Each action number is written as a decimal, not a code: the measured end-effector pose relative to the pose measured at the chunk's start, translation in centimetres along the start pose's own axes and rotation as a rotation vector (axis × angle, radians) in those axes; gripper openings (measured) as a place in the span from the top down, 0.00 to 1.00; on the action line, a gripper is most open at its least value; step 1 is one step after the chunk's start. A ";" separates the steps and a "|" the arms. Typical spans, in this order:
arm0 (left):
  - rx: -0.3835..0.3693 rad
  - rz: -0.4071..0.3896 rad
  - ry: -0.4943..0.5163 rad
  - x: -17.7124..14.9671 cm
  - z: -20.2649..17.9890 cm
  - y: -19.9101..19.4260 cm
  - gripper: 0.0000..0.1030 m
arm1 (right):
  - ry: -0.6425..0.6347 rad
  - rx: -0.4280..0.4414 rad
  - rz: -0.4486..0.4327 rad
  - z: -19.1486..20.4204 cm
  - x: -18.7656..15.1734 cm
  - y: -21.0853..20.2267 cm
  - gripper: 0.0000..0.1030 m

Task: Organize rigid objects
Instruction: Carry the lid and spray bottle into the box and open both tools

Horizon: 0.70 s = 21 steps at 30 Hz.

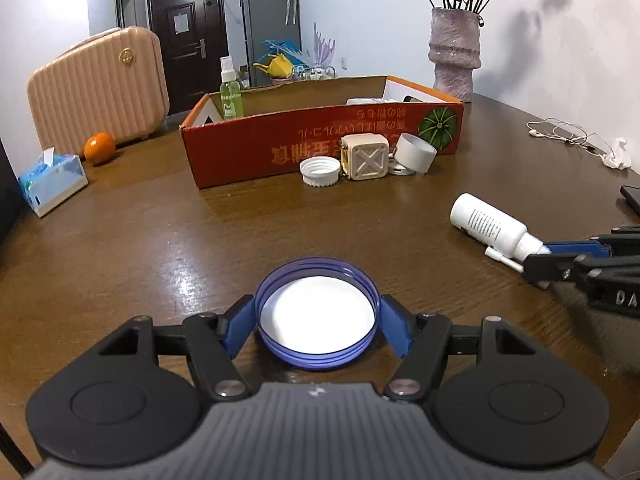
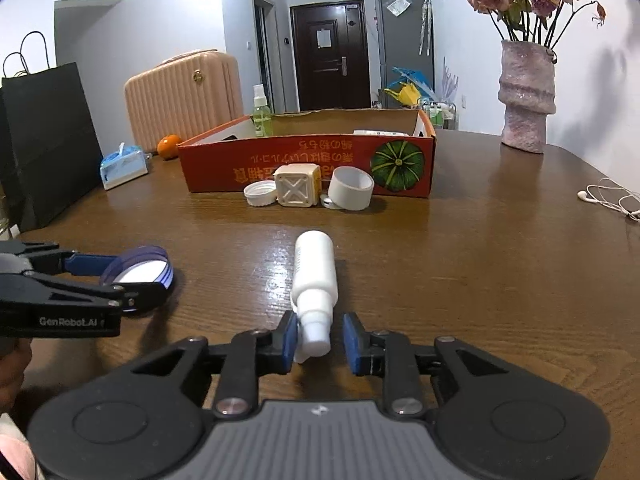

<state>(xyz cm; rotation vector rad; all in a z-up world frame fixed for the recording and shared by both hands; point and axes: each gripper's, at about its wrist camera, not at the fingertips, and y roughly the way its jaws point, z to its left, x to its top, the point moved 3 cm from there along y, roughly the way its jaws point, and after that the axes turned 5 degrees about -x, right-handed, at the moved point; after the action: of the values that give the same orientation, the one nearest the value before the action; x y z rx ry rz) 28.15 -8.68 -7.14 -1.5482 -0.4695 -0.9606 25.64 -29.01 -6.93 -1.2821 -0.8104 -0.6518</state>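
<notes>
— What is held nearest?

— A blue lid (image 1: 316,360) is clamped by its rim between the pads of the left gripper (image 1: 317,322), open side up. From the right wrist view it is seen tilted; whether it clears the table (image 2: 480,280) cannot be told.

— And the right gripper (image 2: 320,340)?

— It is closed on the nozzle end of a white bottle (image 2: 314,268), which points away over the table. A slit is seen beside one pad, so contact there is hard to judge.

— What is seen farther back?

— A white cap (image 2: 261,193), a cream cube (image 2: 298,189) and a white ring (image 2: 351,188) are lined up against the red box (image 2: 320,156). A small part behind the ring is mostly hidden.

— Inside the box?

— A green sprayer (image 2: 262,116) is seen upright at the left end; the other contents are largely hidden by the front wall.
</notes>
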 end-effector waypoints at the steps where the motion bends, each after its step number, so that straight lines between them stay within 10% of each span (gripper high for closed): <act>1: -0.002 0.002 -0.004 -0.1 0.0 0.0 0.34 | 0.003 0.001 0.001 -0.1 0.0 -0.2 0.83; 21: -0.027 -0.016 -0.049 0.9 1.7 0.4 0.34 | -0.033 -0.036 -0.086 1.0 6.4 -0.9 0.83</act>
<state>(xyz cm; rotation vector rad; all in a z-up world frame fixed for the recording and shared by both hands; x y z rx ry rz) 29.52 -7.33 -6.63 -1.5976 -0.5055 -0.9468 28.39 -28.12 -1.11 -1.2993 -0.8883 -0.7184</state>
